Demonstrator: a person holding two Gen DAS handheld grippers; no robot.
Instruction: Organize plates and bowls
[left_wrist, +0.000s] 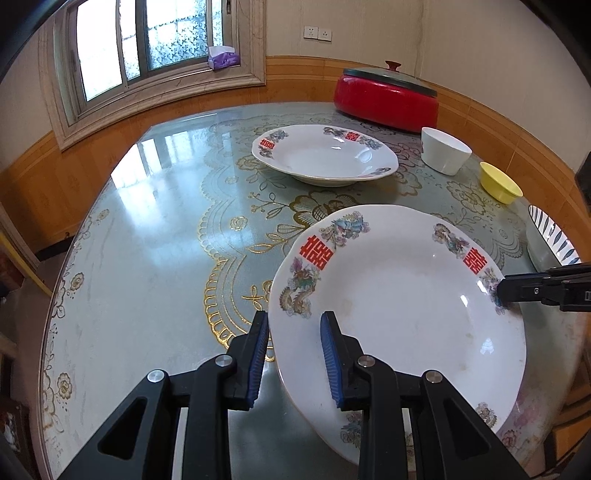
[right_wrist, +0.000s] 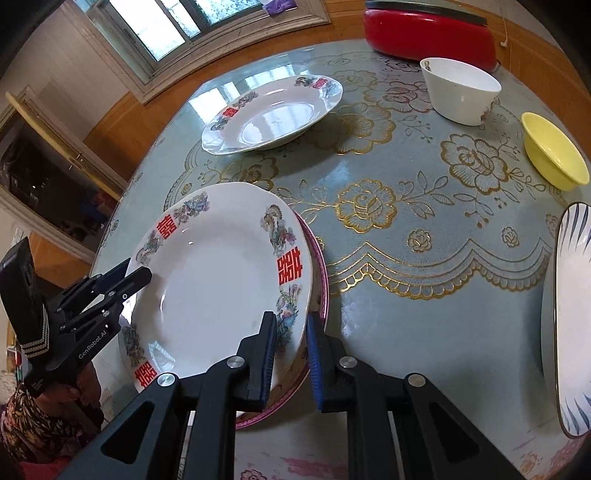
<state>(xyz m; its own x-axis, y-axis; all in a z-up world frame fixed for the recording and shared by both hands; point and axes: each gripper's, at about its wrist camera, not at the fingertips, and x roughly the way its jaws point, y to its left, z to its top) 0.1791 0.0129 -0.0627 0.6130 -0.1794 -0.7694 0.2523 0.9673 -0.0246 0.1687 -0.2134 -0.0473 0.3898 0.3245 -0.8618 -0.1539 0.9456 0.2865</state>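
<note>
Both hand-held grippers clamp one decorated plate by opposite edges. Seen from its own camera, the left hand-held gripper (left_wrist: 293, 354) has its blue pads either side of the near-left rim of the plate (left_wrist: 399, 306), one pad under the edge and one on the inner face, clenched on it. The right hand-held gripper (right_wrist: 290, 354) pinches the plate's (right_wrist: 218, 284) right rim between its pads in the same way; from the left camera only its black tip (left_wrist: 517, 291) shows at the plate's far-right edge.

Under the held plate, just beyond the right hand-held gripper's fingers, lies a pink-rimmed plate (right_wrist: 320, 280) on the surface (right_wrist: 406, 206); the held plate sits tilted over it, and whether the two touch cannot be told.

Ahead of both hand-held grippers, well apart from the held plate, a second matching plate (left_wrist: 325, 155) rests flat on the surface. Farther to the right stand a white bowl (left_wrist: 445, 149) and, nearer, a yellow bowl (left_wrist: 500, 182). A blue-striped dish (right_wrist: 570, 314) lies to the right of the right hand-held gripper. Behind the bowls sits a red lidded pot (left_wrist: 386, 98).

A person's hand (right_wrist: 74, 391) in a patterned sleeve holds the left hand-held gripper's handle.
</note>
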